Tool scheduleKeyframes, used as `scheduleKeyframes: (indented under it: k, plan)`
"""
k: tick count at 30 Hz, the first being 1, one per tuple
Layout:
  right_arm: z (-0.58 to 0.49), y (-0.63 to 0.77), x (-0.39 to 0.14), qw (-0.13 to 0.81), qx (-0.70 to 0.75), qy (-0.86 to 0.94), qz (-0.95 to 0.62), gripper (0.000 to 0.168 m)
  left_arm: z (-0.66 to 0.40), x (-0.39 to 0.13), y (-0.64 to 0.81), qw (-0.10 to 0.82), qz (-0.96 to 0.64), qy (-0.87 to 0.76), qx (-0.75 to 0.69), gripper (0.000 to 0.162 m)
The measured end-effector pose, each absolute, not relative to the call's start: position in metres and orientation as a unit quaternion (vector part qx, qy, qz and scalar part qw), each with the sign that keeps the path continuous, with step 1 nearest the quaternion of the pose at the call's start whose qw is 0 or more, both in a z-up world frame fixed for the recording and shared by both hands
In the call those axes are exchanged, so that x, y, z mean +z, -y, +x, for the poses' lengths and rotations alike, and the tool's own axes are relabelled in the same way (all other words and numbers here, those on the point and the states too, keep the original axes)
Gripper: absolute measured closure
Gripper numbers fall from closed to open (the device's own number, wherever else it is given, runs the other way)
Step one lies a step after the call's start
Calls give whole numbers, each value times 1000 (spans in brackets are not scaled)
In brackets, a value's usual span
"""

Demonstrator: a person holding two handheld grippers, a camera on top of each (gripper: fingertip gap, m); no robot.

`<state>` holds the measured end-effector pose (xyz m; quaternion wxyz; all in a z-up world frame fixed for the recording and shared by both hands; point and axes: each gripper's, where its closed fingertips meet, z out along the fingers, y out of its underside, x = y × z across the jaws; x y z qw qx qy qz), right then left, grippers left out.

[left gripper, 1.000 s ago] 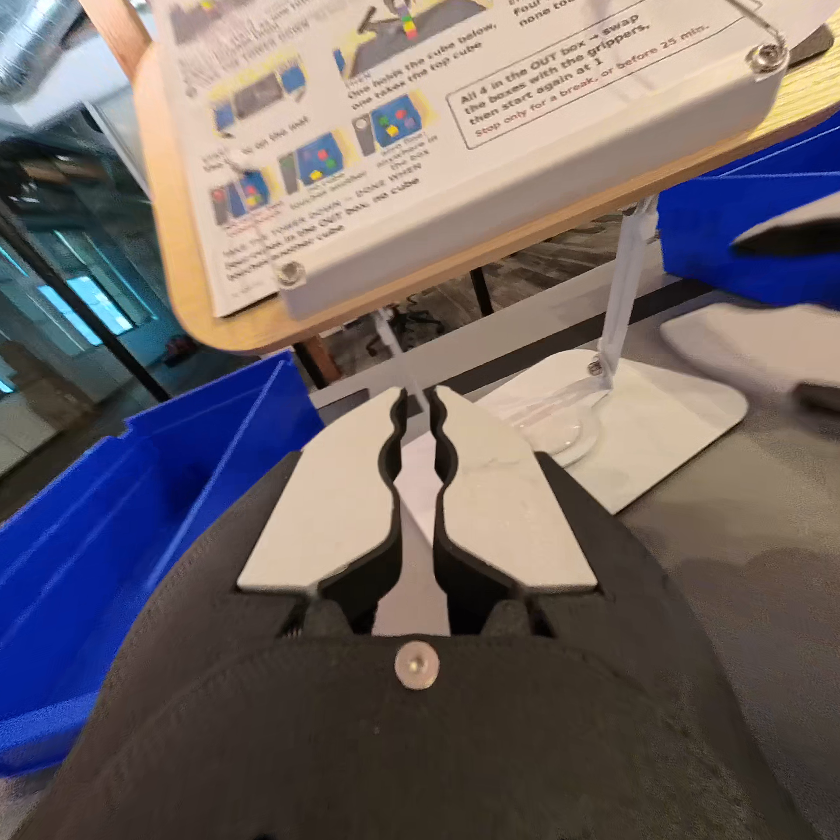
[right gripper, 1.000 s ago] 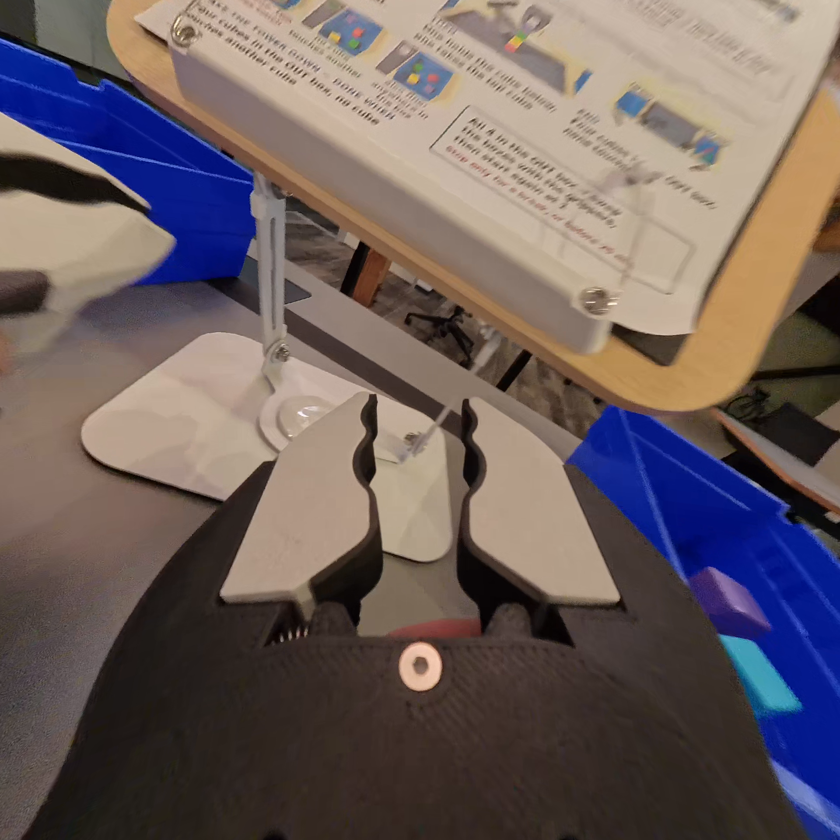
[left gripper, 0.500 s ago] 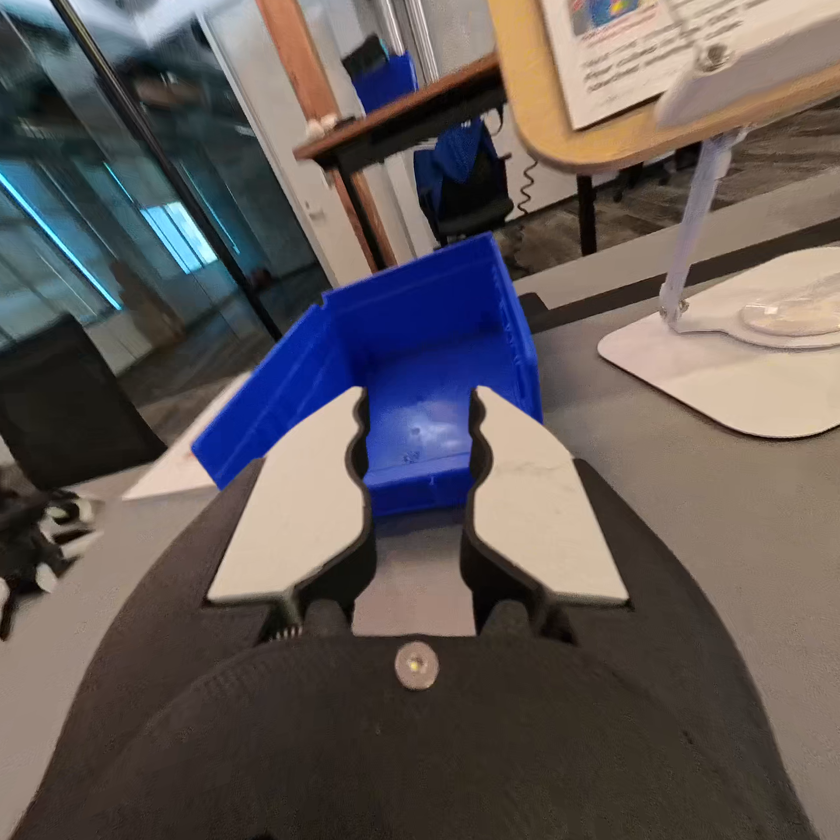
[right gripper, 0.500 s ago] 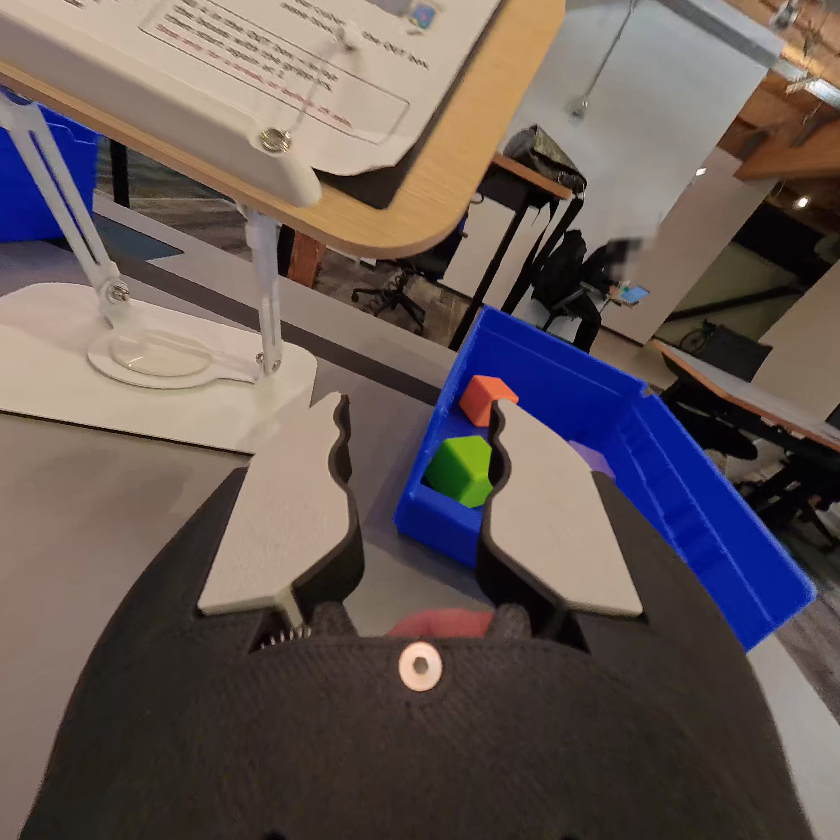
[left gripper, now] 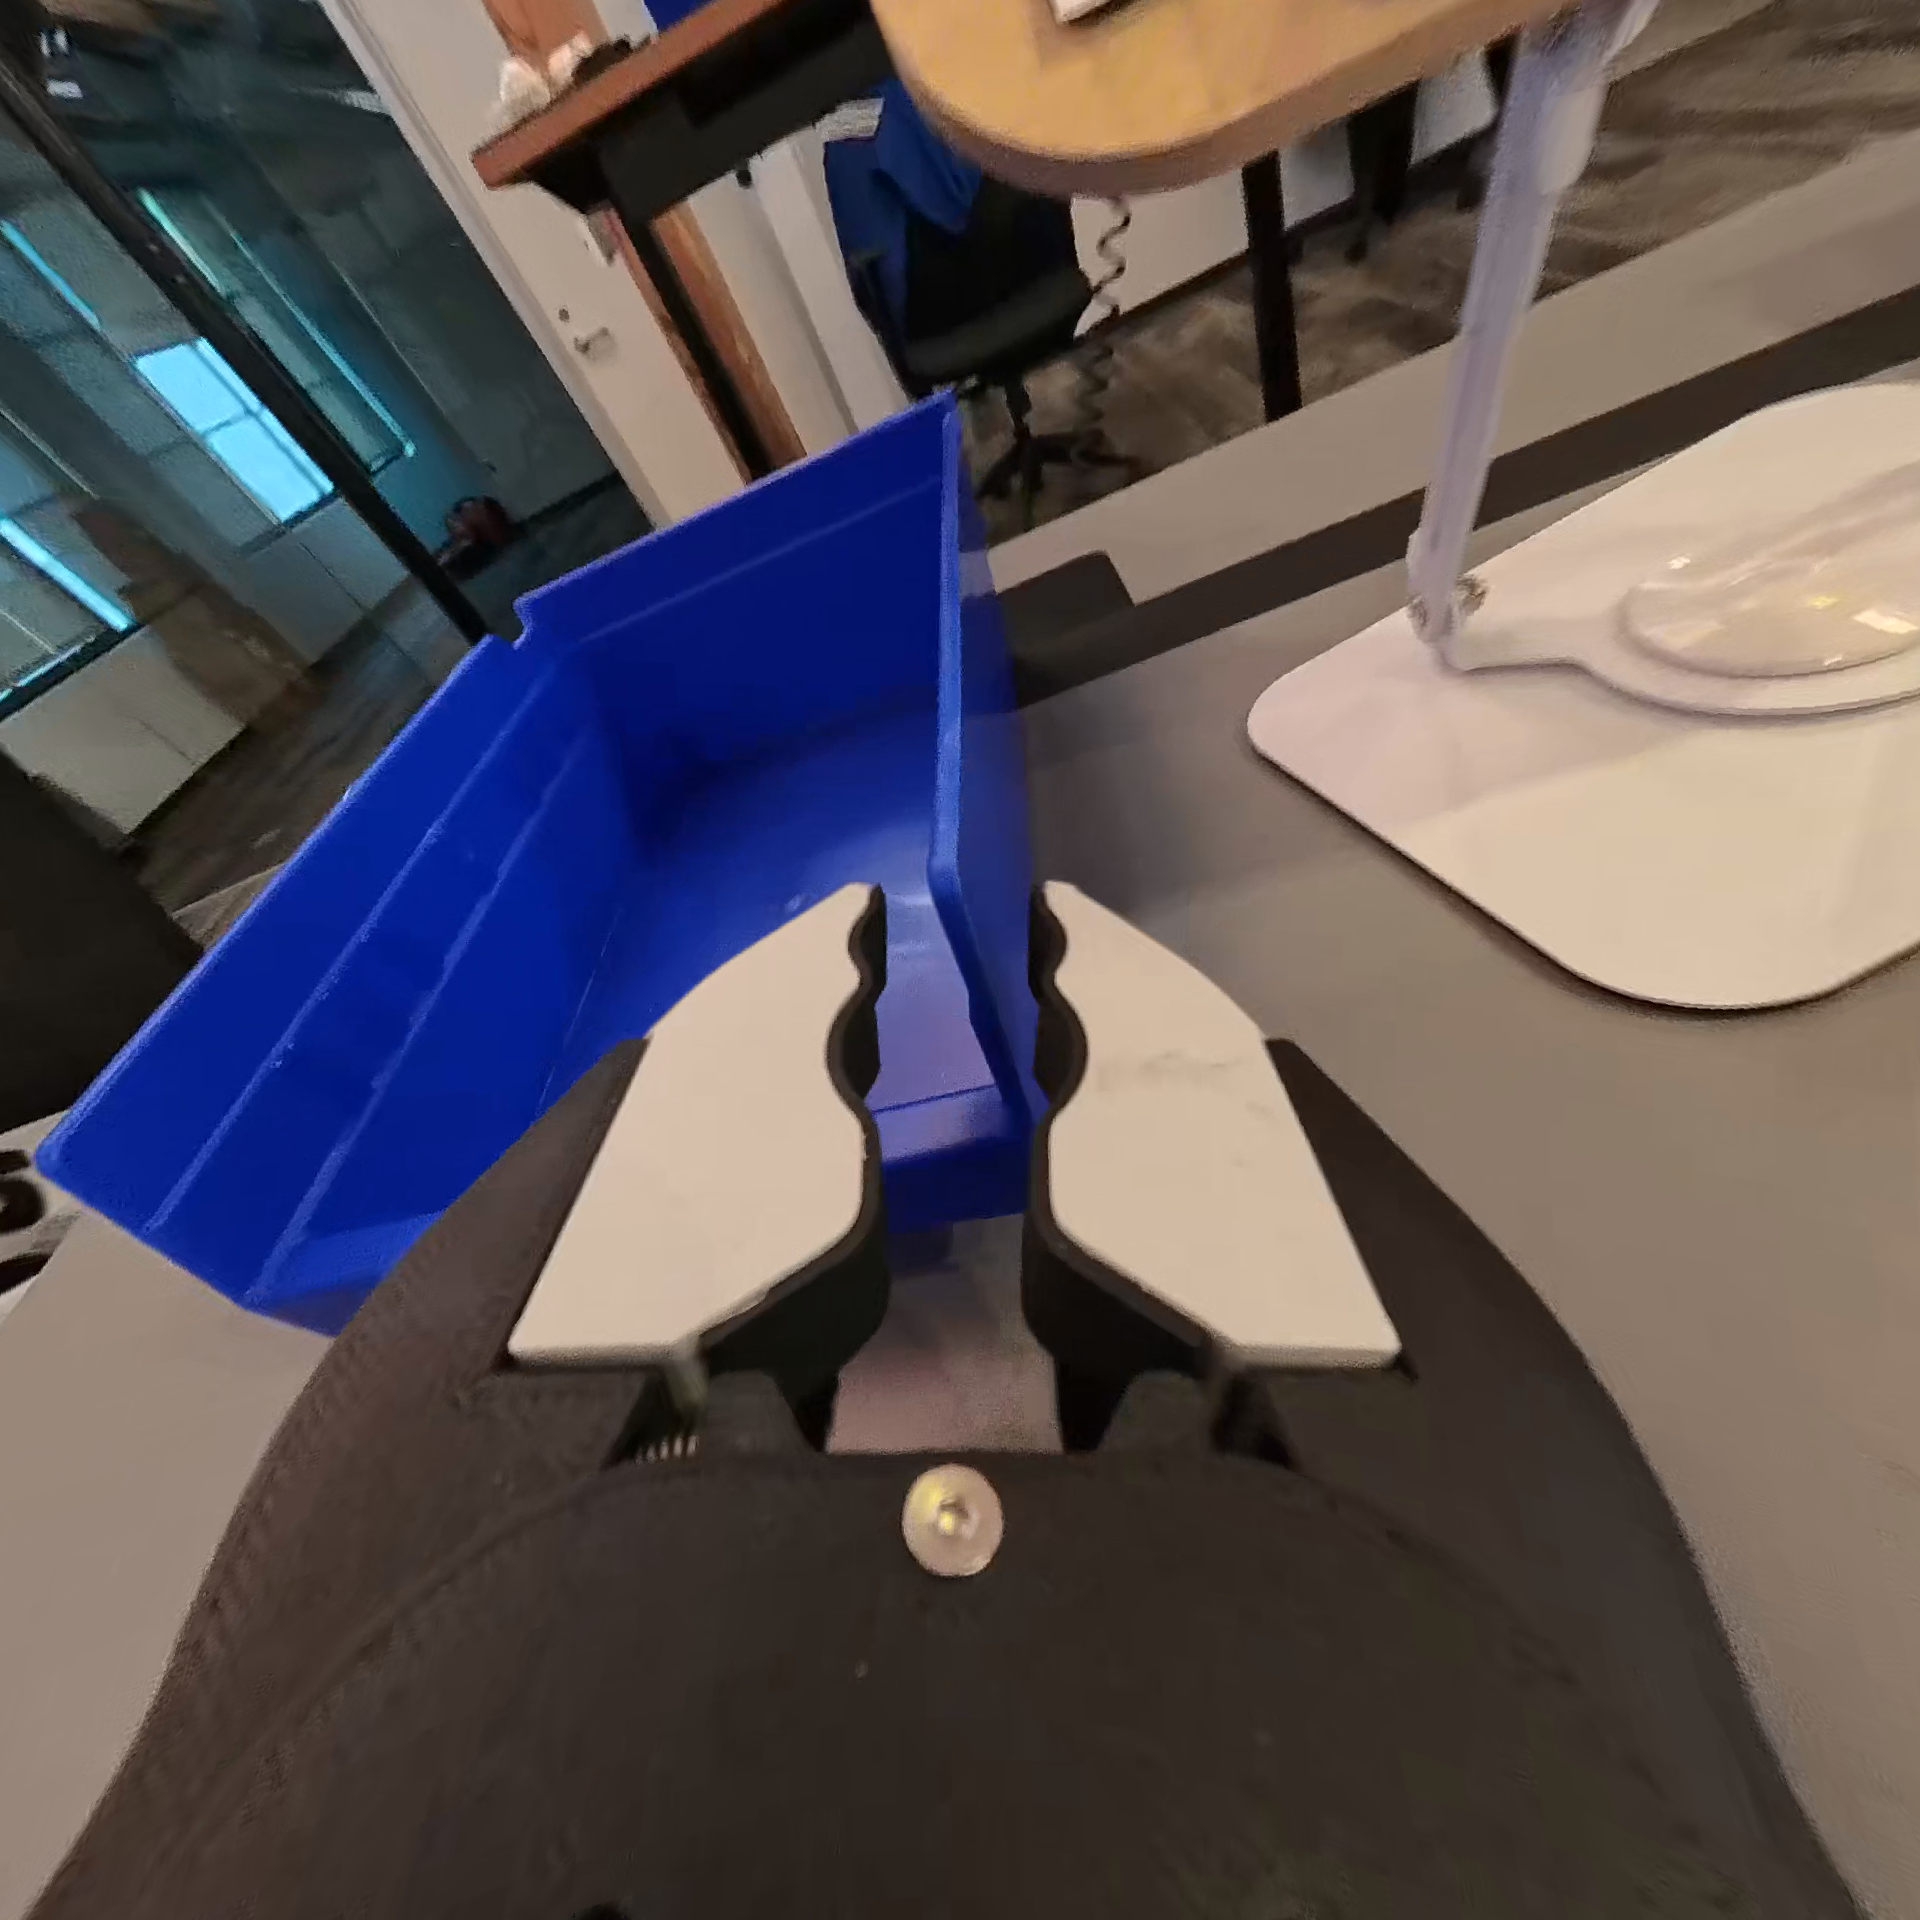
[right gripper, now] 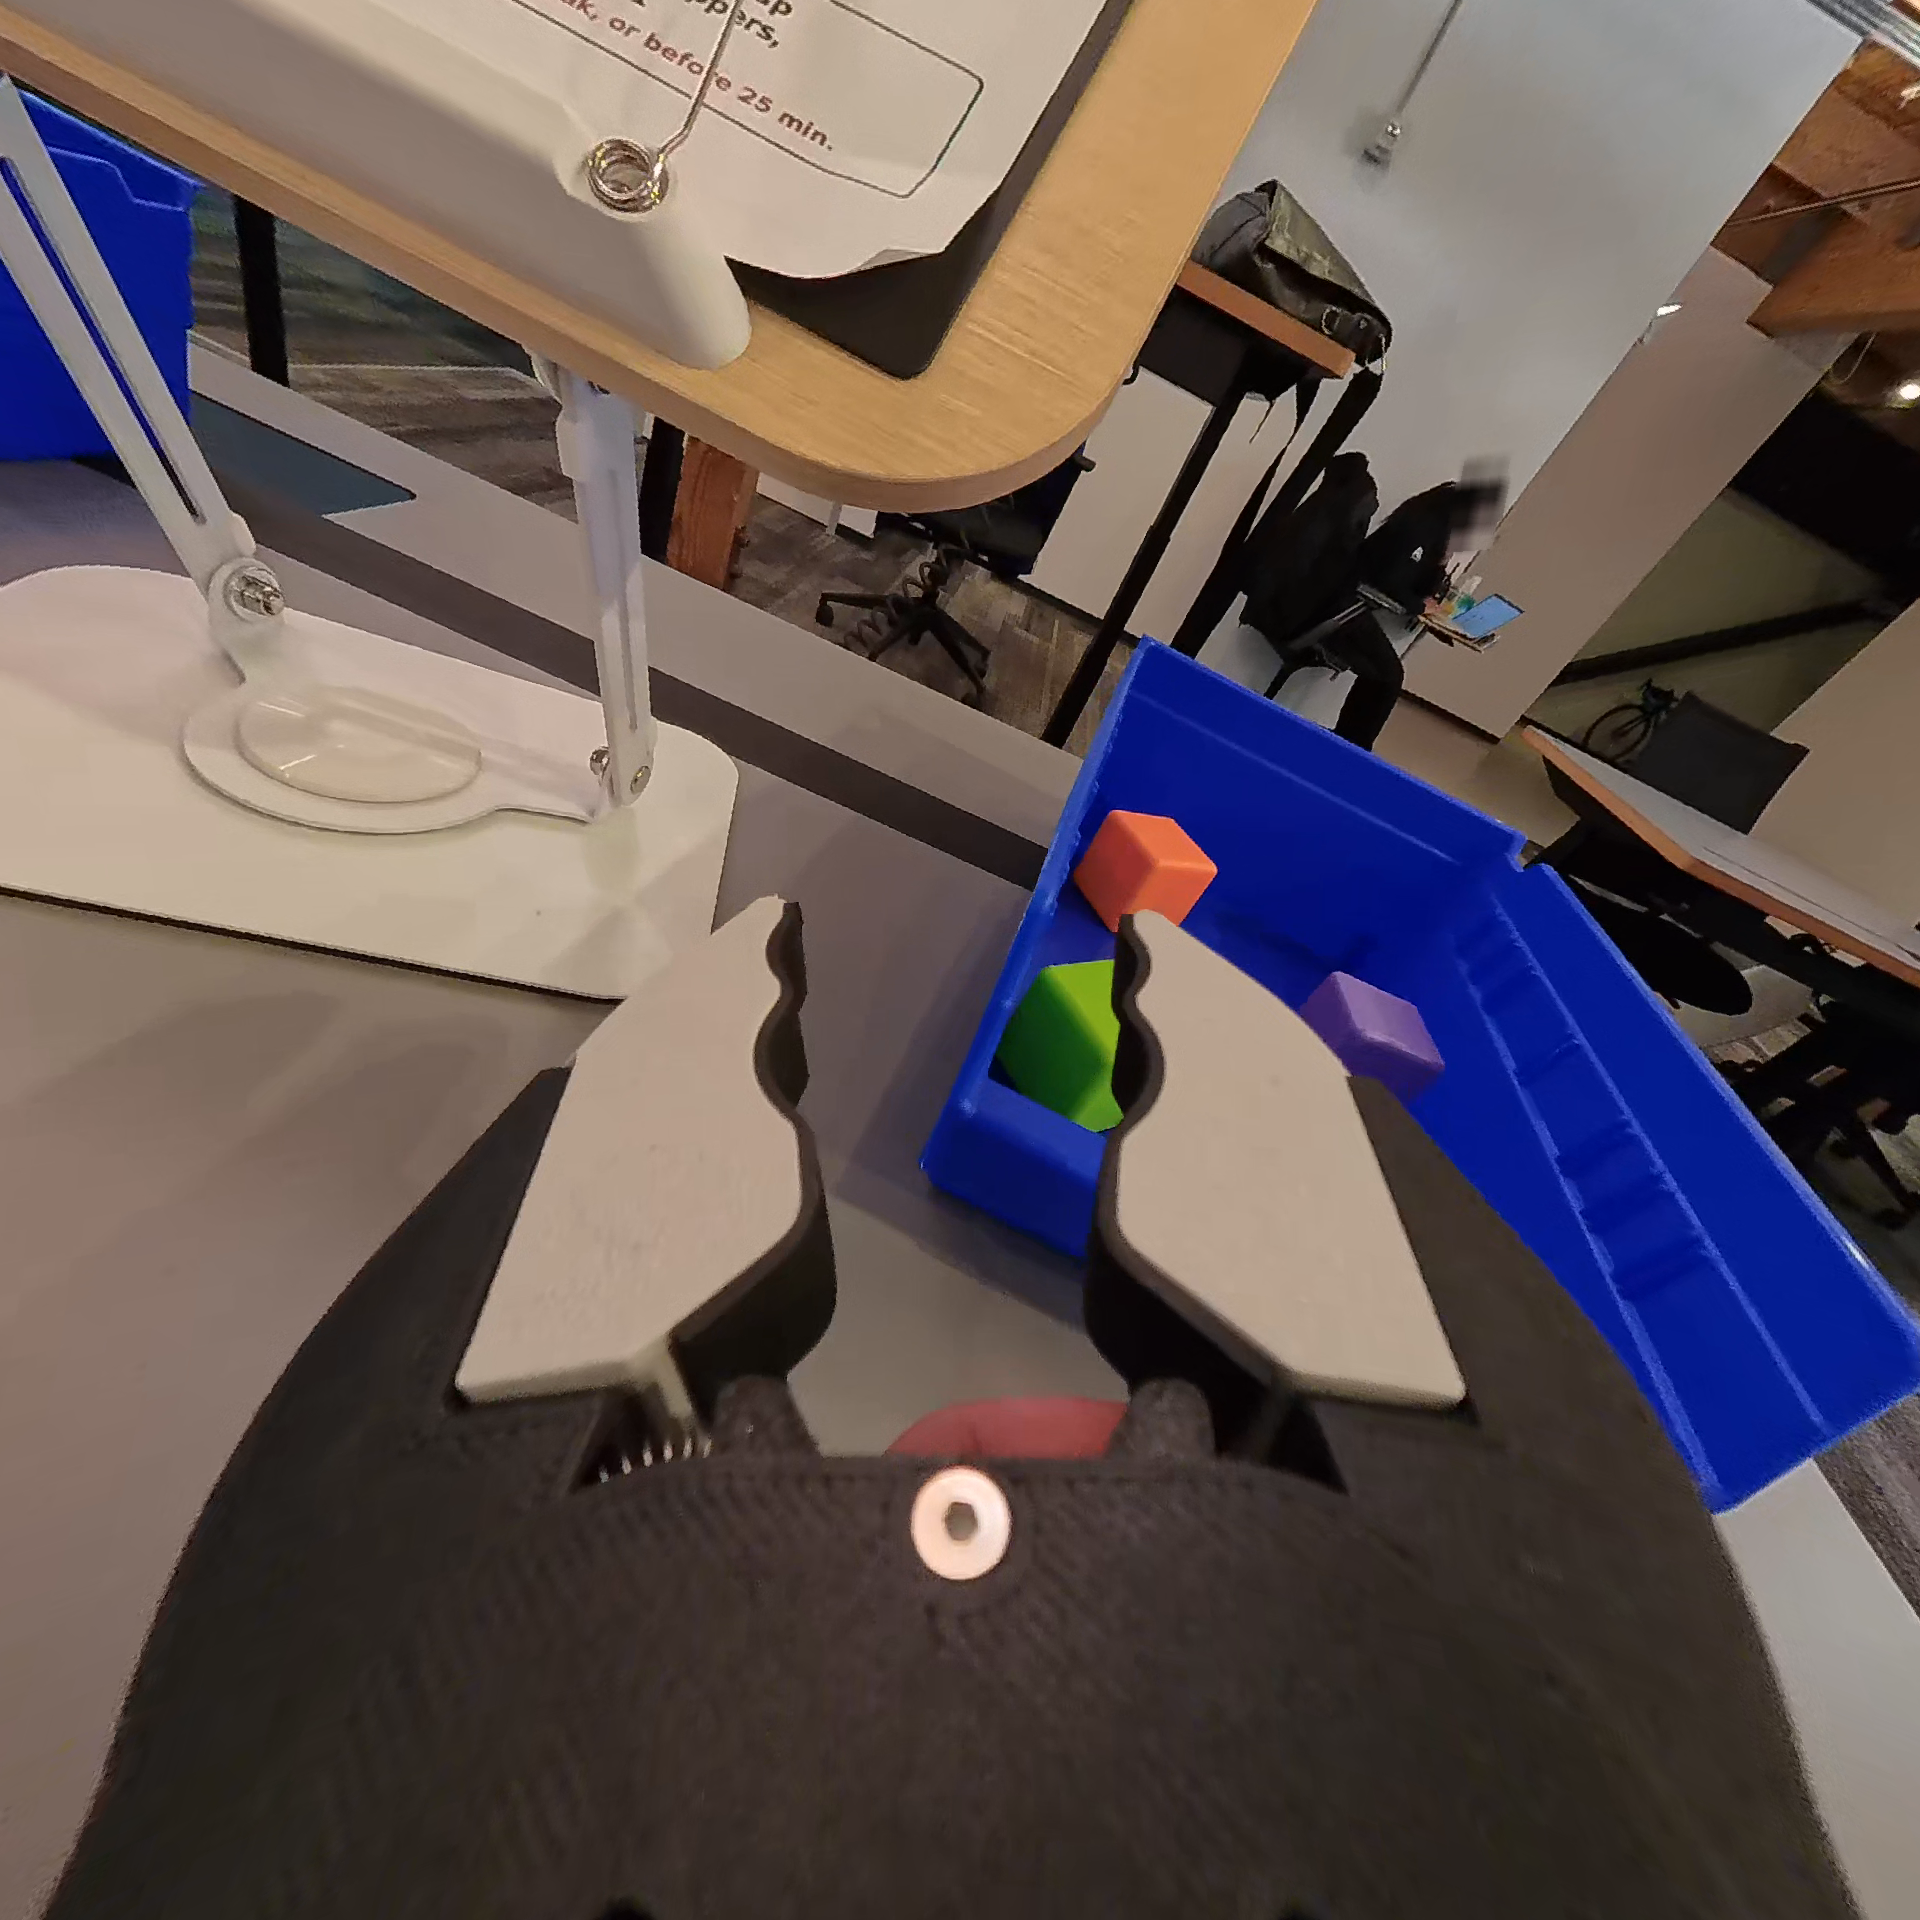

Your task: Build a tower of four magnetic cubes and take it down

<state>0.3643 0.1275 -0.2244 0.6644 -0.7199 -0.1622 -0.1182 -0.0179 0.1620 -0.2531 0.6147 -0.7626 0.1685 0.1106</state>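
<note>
Step in hand, by my read: the very start, fetching cube no. 1; no tower stands anywhere in view, and neither tool has hold of anything.

Right gripper (right gripper: 961, 920): jaws parted w/ a clear gap, nothing between them; it hangs above the grey table (right gripper: 260, 1091), pointed at the near left corner of the blue bin (right gripper: 1621, 1039) on the right. Cubes lie loose in that bin: orange cube (right gripper: 1143, 868) at the far left corner, green cube (right gripper: 1060, 1039) nearer along the left wall, tilted on an edge and partly hidden behind the right-hand finger, purple cube (right gripper: 1371, 1029) toward the middle; a 4th cube isn't visible, maybe hidden by the gripper, can't tell.

Left gripper (left gripper: 956, 904): also apart, a narrower gap, empty; it sits over the near right corner of a second blue bin (left gripper: 468, 935), which shows no cubes in the part seen.

Between the two bins: white stand base (right gripper: 343, 883) w/ its slanted arms holding a wooden board (right gripper: 935, 416) and instruction sheet (right gripper: 831, 104) overhead.

Next move, as I judge it: right gripper goes fwd and down over the bin wall, lines its jaws square to one cube's flat faces, closes, lifts out to bare table in front of the stand. Green is nearest but tilted and tight to the wall, so awkward; purple looks freer. Magnets may drag a neighbour along if cubes get close; watch the board overhead when lifting.
</note>
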Motion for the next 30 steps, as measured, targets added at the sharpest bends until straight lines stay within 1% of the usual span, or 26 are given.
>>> scheduleKeyframes:
  k: [2, 3, 4, 11, 14, 17, 22, 23, 25, 28, 30]
  plan:
    - [367, -128, -225, 662, -122, 156, -723, 111, -19, -257, -169, 601, -772, -166, 124, 143]
    - [370, -128, -225, 662, -123, 152, -724, 111, -17, -257, -172, 602, -770, -169, 123, 153]
    - [373, -128, -224, 662, -125, 146, -724, 111, -16, -258, -174, 601, -771, -172, 121, 156]
    - [392, -134, -238, 632, -102, 97, -762, 114, -18, -258, -173, 598, -780, -161, 89, 158]
    - [398, -133, -229, 647, -113, 89, -749, 117, -19, -258, -171, 599, -780, -158, 86, 158]
    - [396, -139, -239, 637, -97, 91, -759, 118, -18, -258, -171, 599, -780, -161, 85, 158]
    - [378, -155, -250, 621, -110, 127, -766, 126, -18, -258, -171, 599, -779, -163, 88, 158]
    - [375, -158, -249, 624, -113, 130, -762, 133, -18, -258, -171, 599, -779, -163, 89, 158]
    - [375, -166, -250, 620, -125, 131, -764, 134, -18, -258, -171, 599, -779, -163, 89, 158]
    - [379, -175, -252, 613, -130, 123, -770, 144, -18, -258, -171, 599, -779, -163, 90, 158]
    - [383, -179, -252, 613, -129, 115, -771, 157, -18, -258, -171, 599, -779, -163, 89, 158]
